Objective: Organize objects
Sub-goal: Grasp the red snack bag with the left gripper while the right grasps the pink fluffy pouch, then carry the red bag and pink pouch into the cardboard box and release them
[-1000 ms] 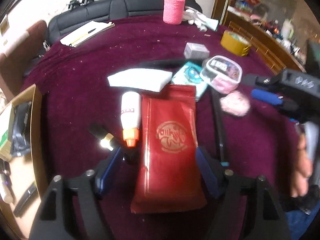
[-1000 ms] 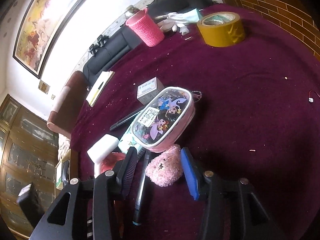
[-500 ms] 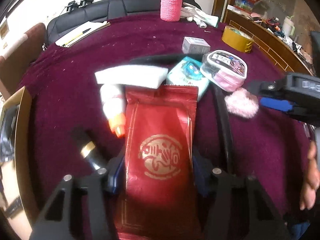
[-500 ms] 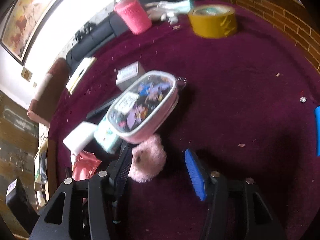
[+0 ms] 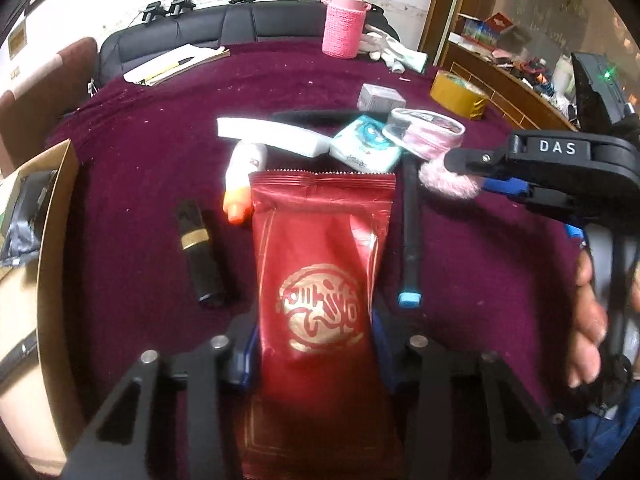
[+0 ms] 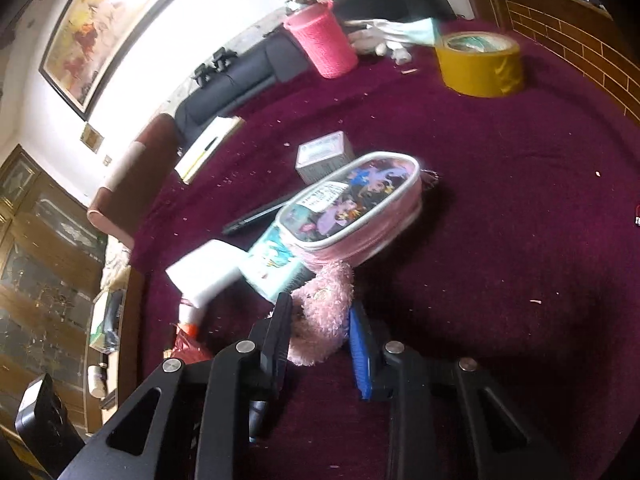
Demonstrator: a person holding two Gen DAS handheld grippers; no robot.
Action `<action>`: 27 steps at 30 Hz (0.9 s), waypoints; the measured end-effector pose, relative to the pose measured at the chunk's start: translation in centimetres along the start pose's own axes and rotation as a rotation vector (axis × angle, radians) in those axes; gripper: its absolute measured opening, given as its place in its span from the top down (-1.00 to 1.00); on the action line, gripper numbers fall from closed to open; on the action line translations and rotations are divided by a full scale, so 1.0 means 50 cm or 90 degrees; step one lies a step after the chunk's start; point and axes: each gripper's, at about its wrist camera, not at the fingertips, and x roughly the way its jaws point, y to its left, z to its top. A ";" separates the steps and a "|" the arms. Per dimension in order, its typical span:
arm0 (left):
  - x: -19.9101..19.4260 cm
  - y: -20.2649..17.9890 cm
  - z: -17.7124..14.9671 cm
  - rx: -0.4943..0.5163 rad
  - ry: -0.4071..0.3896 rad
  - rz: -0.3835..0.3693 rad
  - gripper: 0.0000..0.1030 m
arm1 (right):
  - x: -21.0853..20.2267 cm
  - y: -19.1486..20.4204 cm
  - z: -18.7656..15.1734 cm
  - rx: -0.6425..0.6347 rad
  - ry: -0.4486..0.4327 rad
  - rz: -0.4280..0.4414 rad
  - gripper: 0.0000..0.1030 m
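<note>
Left wrist view: we see the left gripper (image 5: 316,356), jaws just closing, clamp the red packet (image 5: 320,292) at lower centre; the right gripper (image 6: 320,336) pinches the pink plush (image 6: 322,316), presumably for sorting.

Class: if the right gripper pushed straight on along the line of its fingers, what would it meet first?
The fluffy pink toy already sits between the right gripper's closing jaws; straight beyond it, probably the pink pencil case, though depth is unclear.
</note>
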 end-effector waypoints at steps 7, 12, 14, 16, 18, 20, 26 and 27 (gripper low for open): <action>-0.047 0.001 -0.003 -0.016 -0.031 -0.013 0.14 | -0.023 0.019 0.000 -0.006 -0.017 0.054 0.43; -0.074 0.003 -0.001 -0.018 -0.046 -0.013 0.14 | -0.024 0.040 -0.006 -0.027 -0.018 0.073 0.43; -0.083 0.009 -0.004 -0.024 -0.049 -0.011 0.14 | -0.022 0.043 -0.007 -0.029 -0.016 0.078 0.43; -0.090 0.018 -0.005 -0.033 -0.052 -0.011 0.14 | -0.021 0.046 -0.009 -0.032 -0.016 0.083 0.43; -0.100 0.027 -0.007 -0.041 -0.055 -0.010 0.14 | -0.021 0.052 -0.011 -0.038 -0.015 0.090 0.43; -0.110 0.035 -0.011 -0.047 -0.062 -0.006 0.14 | -0.023 0.058 -0.014 -0.044 -0.020 0.093 0.43; -0.153 0.074 -0.025 -0.070 -0.086 -0.003 0.14 | -0.028 0.091 -0.028 -0.083 -0.028 0.112 0.43; -0.162 0.084 -0.028 -0.077 -0.091 -0.003 0.14 | -0.026 0.099 -0.032 -0.092 -0.028 0.117 0.43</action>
